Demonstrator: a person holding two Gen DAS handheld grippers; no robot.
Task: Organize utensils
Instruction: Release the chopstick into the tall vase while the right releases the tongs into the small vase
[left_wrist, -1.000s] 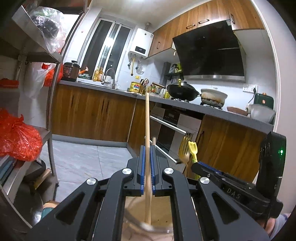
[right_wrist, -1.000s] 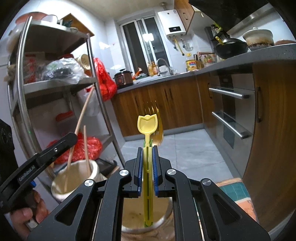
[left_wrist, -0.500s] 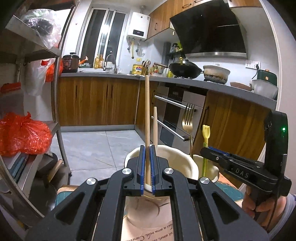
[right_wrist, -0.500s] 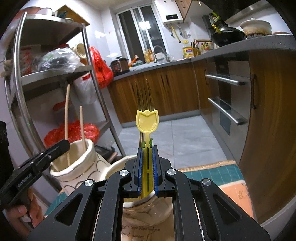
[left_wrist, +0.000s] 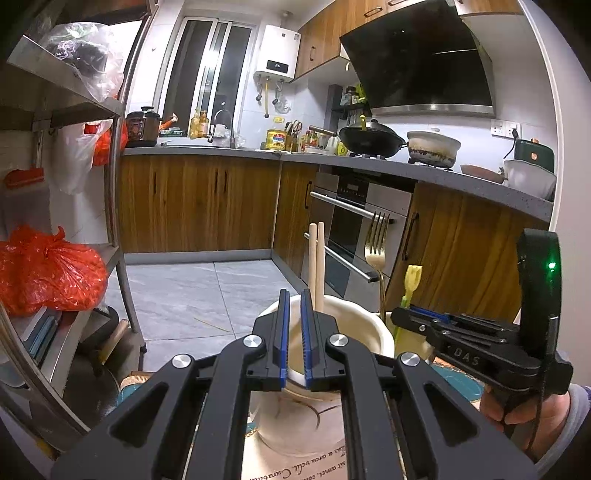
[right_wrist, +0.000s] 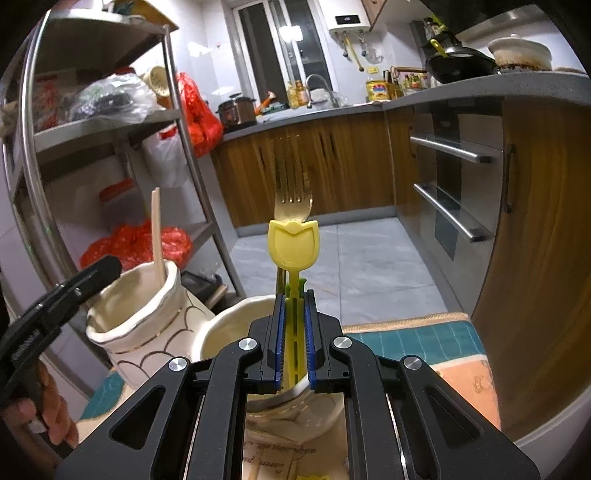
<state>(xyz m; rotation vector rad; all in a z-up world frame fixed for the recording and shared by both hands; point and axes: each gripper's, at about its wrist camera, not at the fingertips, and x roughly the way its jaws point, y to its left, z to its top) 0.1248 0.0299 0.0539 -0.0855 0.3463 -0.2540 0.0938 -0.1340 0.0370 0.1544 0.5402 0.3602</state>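
- Tongs on my left are released: the blue pads stand a narrow slit apart and nothing sits between them.
- They hover at the near rim of the tall cream ceramic vase with thin gold scallop lines, which I take as my landmark.
- Two pale wooden chopsticks stand in that vase, leaning on its far rim. They are close together and clear of my left pads.
- Just to the right of the vase stands a wider cream ceramic pot, so close that the two look to be touching.
- My right tongs are clenched on the yellow-green stem of a yellow plastic utensil with a tulip-shaped head. It is held upright over the mouth of the pot beside the vase.
- The head rises above the pads, and the lower end of the stem dips into the pot.
- A gold metal fork stands tines-up directly behind the tulip head, also on the pot side of the vase. Its handle runs down beside the yellow stem, and I cannot tell whether my right pads also pinch it or it merely stands in the pot.
- Both vase and pot rest on a teal and orange mat that stretches away to the right of the vase.
- A hand grips the handle of my right tongs, right of the vase and nearer to me.
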